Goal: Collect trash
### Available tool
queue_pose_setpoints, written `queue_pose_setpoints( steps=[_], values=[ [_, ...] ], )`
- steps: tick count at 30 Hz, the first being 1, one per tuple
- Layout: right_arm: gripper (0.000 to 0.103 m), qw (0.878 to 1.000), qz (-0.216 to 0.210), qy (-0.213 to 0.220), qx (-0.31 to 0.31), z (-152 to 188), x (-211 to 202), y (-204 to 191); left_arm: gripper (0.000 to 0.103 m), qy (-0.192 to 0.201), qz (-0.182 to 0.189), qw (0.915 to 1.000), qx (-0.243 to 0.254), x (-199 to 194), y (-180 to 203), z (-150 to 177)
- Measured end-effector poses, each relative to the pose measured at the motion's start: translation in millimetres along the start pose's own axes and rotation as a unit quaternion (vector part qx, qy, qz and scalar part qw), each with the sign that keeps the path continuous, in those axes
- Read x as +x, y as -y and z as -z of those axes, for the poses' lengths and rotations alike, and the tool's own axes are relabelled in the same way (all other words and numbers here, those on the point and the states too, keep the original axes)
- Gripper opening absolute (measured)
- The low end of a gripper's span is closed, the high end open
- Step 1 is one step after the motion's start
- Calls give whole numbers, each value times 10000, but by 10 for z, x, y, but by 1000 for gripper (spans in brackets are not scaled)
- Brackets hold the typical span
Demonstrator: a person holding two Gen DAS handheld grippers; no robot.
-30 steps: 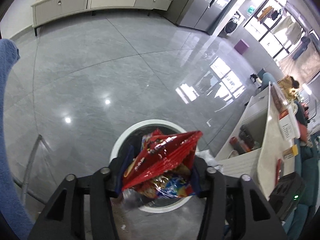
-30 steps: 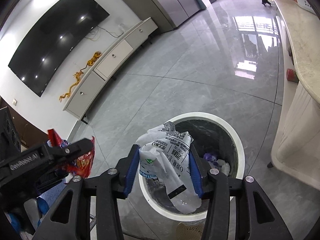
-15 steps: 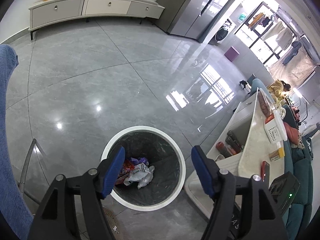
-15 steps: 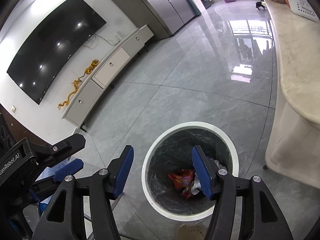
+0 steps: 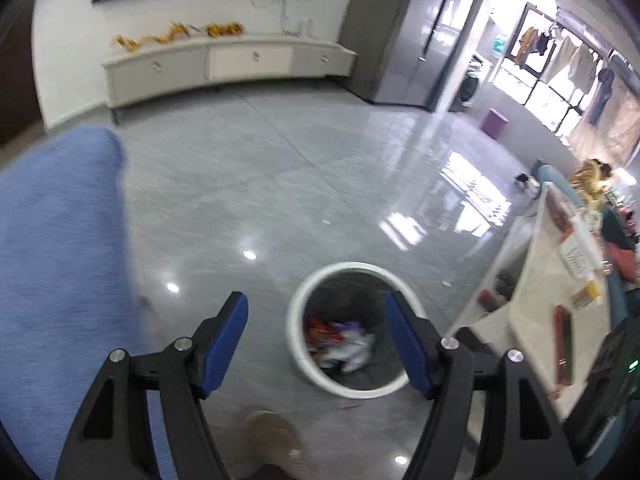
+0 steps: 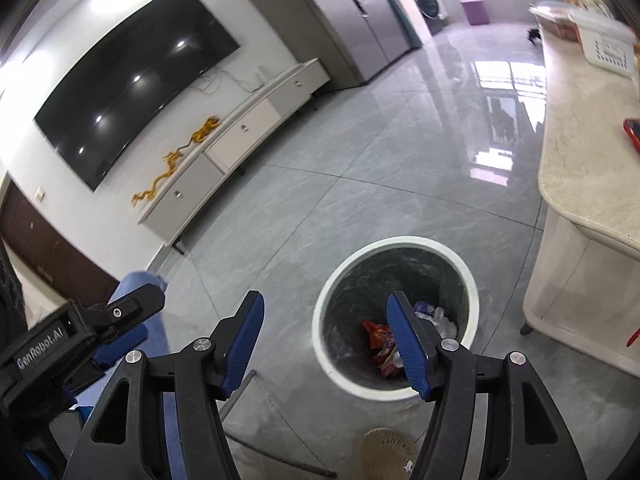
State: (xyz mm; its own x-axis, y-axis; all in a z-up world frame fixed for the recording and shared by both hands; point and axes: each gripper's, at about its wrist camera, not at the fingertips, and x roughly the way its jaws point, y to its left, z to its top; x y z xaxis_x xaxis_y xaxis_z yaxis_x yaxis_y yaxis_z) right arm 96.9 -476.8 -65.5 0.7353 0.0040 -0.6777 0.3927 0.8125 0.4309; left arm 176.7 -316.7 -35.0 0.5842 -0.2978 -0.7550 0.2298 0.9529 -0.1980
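Both grippers above the bin.
I hold the left gripper (image 5: 316,336) and right gripper (image 6: 324,336) wide, empty; the bin (image 6: 474,300) lies below, nearer the right.

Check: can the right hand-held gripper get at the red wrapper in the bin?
Probably yes. The right hand-held gripper is open and empty, the bin has no lid, and the red wrapper lies exposed, though deep.

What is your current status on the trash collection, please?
Left gripper open, empty. Right gripper open, empty. Red wrapper and white bag lie inside trash bin. Nothing blocking the bin.
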Motion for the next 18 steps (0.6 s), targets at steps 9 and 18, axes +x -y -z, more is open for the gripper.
queue_pose_setpoints(
  steps=[9,18],
  values=[
    [64,9979,-158,183,-608,240,-331,-605,78,610,-698,9956,-113,-780,-689,259],
    [68,9883,-385,418,-1418,538,-624,-1268,81,1047,-985,9889,-383,-1344,-1257,537]
  ],
)
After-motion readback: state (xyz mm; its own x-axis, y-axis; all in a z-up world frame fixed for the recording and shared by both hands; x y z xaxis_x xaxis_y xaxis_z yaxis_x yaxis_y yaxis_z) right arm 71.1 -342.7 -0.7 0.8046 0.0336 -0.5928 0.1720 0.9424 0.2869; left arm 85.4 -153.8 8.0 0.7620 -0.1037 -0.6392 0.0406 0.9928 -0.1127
